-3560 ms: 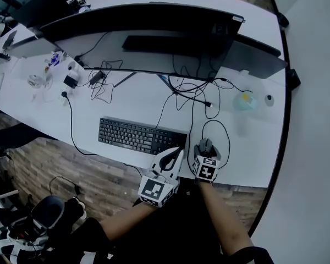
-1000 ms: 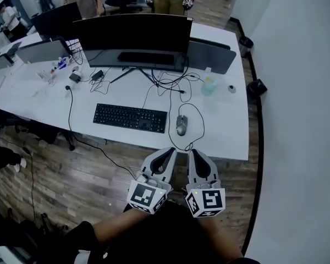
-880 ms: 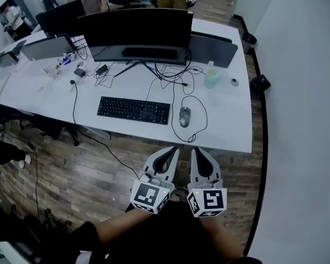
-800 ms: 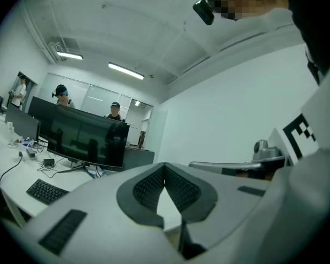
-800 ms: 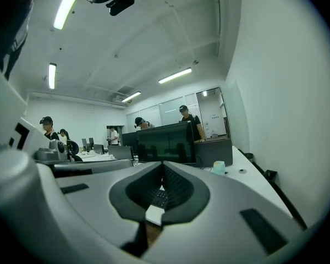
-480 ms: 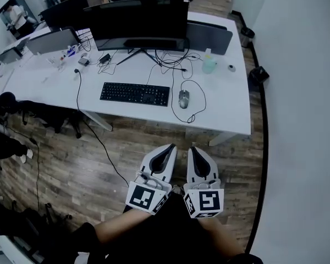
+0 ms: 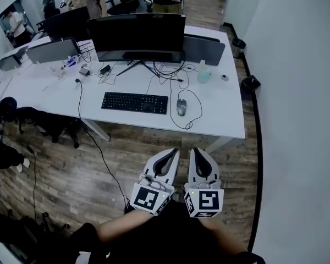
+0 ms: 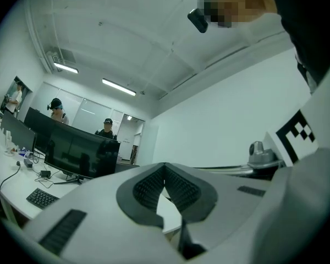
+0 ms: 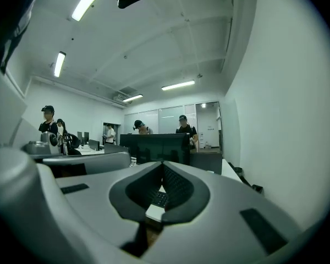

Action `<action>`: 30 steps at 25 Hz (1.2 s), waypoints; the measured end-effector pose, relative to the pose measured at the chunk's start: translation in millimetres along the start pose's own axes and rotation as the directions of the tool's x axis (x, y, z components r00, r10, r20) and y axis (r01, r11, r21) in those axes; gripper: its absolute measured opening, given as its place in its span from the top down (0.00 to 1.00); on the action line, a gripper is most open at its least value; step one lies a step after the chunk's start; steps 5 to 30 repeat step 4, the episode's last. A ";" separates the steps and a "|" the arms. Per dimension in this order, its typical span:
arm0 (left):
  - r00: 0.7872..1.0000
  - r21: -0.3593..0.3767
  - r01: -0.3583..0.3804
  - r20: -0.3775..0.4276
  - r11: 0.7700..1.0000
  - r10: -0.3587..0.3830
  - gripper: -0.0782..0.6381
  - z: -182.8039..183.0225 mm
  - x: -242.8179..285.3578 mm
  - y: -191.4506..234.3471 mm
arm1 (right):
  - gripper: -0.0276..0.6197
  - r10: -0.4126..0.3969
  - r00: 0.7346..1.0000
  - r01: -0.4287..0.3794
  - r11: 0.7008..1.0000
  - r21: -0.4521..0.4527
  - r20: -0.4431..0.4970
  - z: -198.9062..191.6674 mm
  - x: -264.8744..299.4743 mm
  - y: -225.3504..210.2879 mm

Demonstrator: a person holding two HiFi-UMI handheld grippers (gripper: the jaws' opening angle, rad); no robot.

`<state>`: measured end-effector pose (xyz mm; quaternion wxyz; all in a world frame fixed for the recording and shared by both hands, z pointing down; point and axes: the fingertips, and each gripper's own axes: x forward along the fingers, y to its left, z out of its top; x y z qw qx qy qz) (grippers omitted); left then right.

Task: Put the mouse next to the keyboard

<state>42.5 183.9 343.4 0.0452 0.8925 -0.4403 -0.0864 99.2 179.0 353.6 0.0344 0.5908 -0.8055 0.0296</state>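
The grey mouse (image 7: 181, 107) lies on the white desk (image 7: 220, 111), just right of the black keyboard (image 7: 135, 102), with its cable looping beside it. Both grippers are held well back from the desk, over the wooden floor, side by side. My left gripper (image 7: 172, 152) is shut with nothing in it; in the left gripper view its pads meet at the left gripper's tip (image 8: 165, 165). The right gripper (image 7: 198, 150) is shut and empty as well, jaws closed together (image 9: 163, 163). Neither touches anything.
A wide black monitor (image 7: 136, 36) stands behind the keyboard, with tangled cables (image 7: 170, 73) and a pale green bottle (image 7: 203, 75) near it. People stand beyond the desk. A white wall (image 7: 297, 120) runs along the right; more desks and a chair (image 7: 27, 117) are at left.
The right gripper was at the mouse by the keyboard 3.6 s ago; both grippers have since pulled back from the desk. Over the last second the desk has receded slightly.
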 end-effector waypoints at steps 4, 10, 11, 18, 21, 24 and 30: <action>1.000 -0.001 -0.006 0.012 1.000 0.006 0.89 10.4 -16.3 11.2 | 0.93 0.011 1.000 -0.011 1.000 -0.013 -0.009 1.6 -6.7 28.5; 1.000 -0.001 -0.006 0.012 1.000 0.006 0.89 10.4 -16.3 11.2 | 0.93 0.011 1.000 -0.011 1.000 -0.013 -0.009 1.6 -6.7 28.5; 1.000 -0.001 -0.006 0.012 1.000 0.006 0.89 10.4 -16.3 11.2 | 0.93 0.011 1.000 -0.011 1.000 -0.013 -0.009 1.6 -6.7 28.5; 1.000 -0.001 -0.006 0.012 1.000 0.006 0.89 10.4 -16.3 11.2 | 0.93 0.011 1.000 -0.011 1.000 -0.013 -0.009 1.6 -6.7 28.5; 1.000 -0.001 -0.006 0.012 1.000 0.006 0.89 10.4 -16.3 11.2 | 0.93 0.011 1.000 -0.011 1.000 -0.013 -0.009 1.6 -6.7 28.5; 1.000 -0.001 -0.006 0.012 1.000 0.006 0.89 10.4 -16.3 11.2 | 0.93 0.011 1.000 -0.011 1.000 -0.013 -0.009 1.6 -6.7 28.5; 1.000 -0.001 -0.006 0.012 1.000 0.006 0.89 10.4 -16.3 11.2 | 0.93 0.011 1.000 -0.011 1.000 -0.013 -0.009 1.6 -6.7 28.5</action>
